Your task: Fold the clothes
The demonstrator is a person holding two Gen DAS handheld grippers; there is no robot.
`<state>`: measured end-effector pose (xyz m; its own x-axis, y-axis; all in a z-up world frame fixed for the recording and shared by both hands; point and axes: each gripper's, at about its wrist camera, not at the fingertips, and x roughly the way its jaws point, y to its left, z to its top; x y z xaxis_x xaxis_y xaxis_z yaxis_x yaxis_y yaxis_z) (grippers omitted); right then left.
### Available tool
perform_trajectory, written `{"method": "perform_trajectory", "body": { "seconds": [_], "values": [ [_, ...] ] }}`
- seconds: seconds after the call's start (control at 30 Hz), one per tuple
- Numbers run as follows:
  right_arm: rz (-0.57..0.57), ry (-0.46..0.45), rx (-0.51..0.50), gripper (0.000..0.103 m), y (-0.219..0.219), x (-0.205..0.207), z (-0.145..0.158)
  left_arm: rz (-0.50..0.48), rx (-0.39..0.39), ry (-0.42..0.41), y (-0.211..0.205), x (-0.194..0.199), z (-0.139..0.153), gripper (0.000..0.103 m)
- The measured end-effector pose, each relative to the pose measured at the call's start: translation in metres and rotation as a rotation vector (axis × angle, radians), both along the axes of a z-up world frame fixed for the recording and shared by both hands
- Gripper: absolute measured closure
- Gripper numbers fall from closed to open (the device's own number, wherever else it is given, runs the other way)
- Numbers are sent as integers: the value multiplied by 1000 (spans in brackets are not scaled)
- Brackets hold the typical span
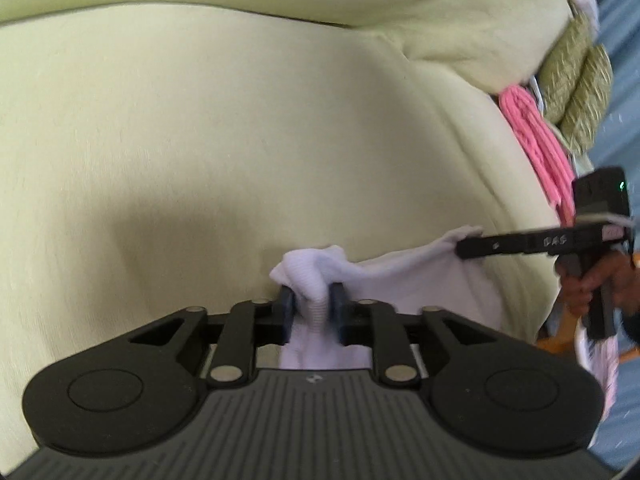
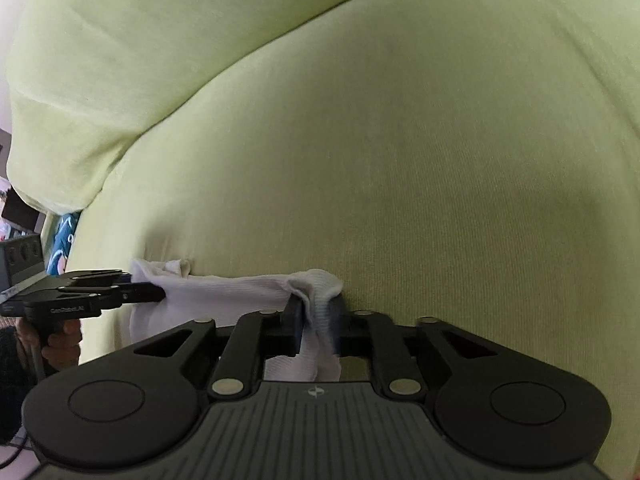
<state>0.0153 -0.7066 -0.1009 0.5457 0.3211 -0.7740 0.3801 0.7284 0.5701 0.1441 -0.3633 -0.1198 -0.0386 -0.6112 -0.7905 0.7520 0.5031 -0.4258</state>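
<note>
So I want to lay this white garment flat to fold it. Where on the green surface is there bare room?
The green sheet lies bare ahead of both grippers, up to the green cushion behind. It is crowded only at one side, where pink cloth and olive towels are piled. The white garment hangs between the left gripper and right gripper.

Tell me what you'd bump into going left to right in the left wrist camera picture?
Left gripper pinching the white cloth → right gripper on the cloth's other corner → pink cloth → hand holding the right gripper.
</note>
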Motion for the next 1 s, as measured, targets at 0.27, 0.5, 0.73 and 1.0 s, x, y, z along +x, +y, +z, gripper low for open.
{"method": "perform_trajectory", "body": {
  "seconds": [0.27, 0.5, 0.73, 1.0],
  "values": [
    [-81, -138, -18, 58, -10, -22, -10, 6, -182, 120, 18, 12, -12, 77],
    [34, -211, -316, 62, 19, -25, -1, 79, -174, 18, 16, 7, -20, 79],
    [-217, -330, -435, 52, 60, -105, 45, 37, -21, -471, 14, -44, 26, 43],
    [90, -320, -814, 53, 192, -193, 70, -156, 65, -864, 92, -193, 49, 72]
  ]
}}
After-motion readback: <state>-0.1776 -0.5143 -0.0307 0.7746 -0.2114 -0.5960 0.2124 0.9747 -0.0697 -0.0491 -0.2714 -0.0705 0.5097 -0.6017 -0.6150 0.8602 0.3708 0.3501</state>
